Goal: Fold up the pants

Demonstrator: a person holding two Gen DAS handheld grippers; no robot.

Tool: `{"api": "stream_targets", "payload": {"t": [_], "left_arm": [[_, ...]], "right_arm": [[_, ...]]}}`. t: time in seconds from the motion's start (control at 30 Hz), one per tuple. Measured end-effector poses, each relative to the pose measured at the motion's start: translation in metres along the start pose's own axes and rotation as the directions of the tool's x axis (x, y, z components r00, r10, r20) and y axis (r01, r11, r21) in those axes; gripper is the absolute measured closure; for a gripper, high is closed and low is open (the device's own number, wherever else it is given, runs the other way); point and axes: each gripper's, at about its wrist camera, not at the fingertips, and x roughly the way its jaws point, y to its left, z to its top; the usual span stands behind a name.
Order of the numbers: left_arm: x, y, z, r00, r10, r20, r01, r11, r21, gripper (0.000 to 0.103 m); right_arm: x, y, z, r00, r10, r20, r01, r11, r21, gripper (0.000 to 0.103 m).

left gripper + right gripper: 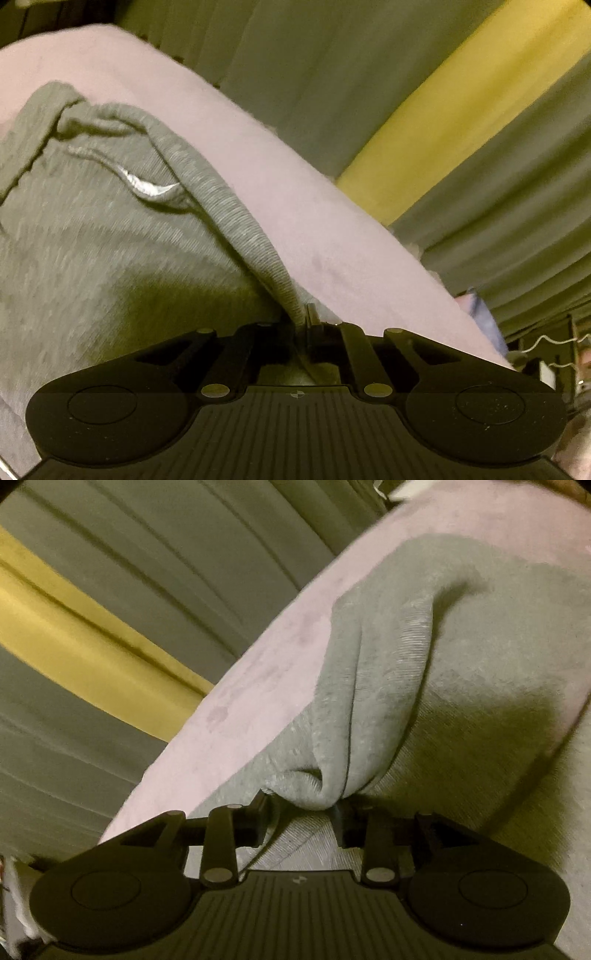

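Grey sweatpants (92, 229) lie on a pink fleece blanket (295, 192). In the left wrist view the ribbed waistband (236, 218) with a drawstring (147, 186) runs down into my left gripper (304, 325), which is shut on the waistband edge. In the right wrist view the pants (480, 646) bunch into a fold (332, 775) that runs into my right gripper (303, 812). Its jaws stand wider apart with the bunched cloth between them, and the cloth pulls taut from them.
Grey-green pleated curtains (314, 74) with a yellow band (461, 110) hang behind the blanket; they also show in the right wrist view (110, 554). A cable and small items (554, 354) sit at the far right past the blanket edge.
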Motion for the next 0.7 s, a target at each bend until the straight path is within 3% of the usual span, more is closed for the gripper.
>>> {"api": "stream_targets", "payload": {"t": [0.03,0.1,0.2,0.37,0.47,0.53,0.6,0.7], "left_arm": [[-0.003,0.002,0.000,1.000,-0.007,-0.005,0.007,1.000,-0.010,0.096],[-0.013,0.004,-0.001,1.000,-0.023,-0.001,0.023,1.000,-0.019,0.096],[-0.042,-0.002,-0.009,0.998,-0.048,0.045,0.046,0.998,0.031,0.096],[-0.135,0.001,-0.053,0.978,-0.104,0.182,0.079,0.987,0.141,0.096],[-0.180,0.023,-0.097,0.965,-0.126,0.231,0.091,0.983,0.157,0.096],[-0.194,0.044,-0.128,0.970,-0.105,0.221,0.075,0.988,0.138,0.096],[-0.196,0.061,-0.161,0.983,-0.028,0.179,0.002,0.990,0.143,0.096],[-0.191,0.087,-0.195,0.993,0.052,0.102,-0.065,0.990,0.127,0.096]], "right_arm": [[-0.003,-0.004,0.003,1.000,0.020,-0.005,-0.019,0.999,0.032,0.071],[-0.005,-0.009,0.006,0.999,0.040,-0.015,-0.039,0.997,0.062,0.086],[-0.030,-0.014,0.000,0.997,0.071,0.018,-0.072,0.996,0.049,0.091],[-0.132,-0.012,-0.030,0.972,0.162,0.172,-0.154,0.986,-0.059,0.093],[-0.188,-0.029,-0.061,0.959,0.203,0.198,-0.190,0.978,-0.082,0.093],[-0.213,-0.044,-0.085,0.966,0.183,0.182,-0.166,0.981,-0.105,0.093],[-0.226,-0.067,-0.112,0.981,0.133,0.140,-0.119,0.988,-0.102,0.093],[-0.212,-0.104,-0.146,0.999,0.004,0.044,0.000,0.996,-0.090,0.093]]}}
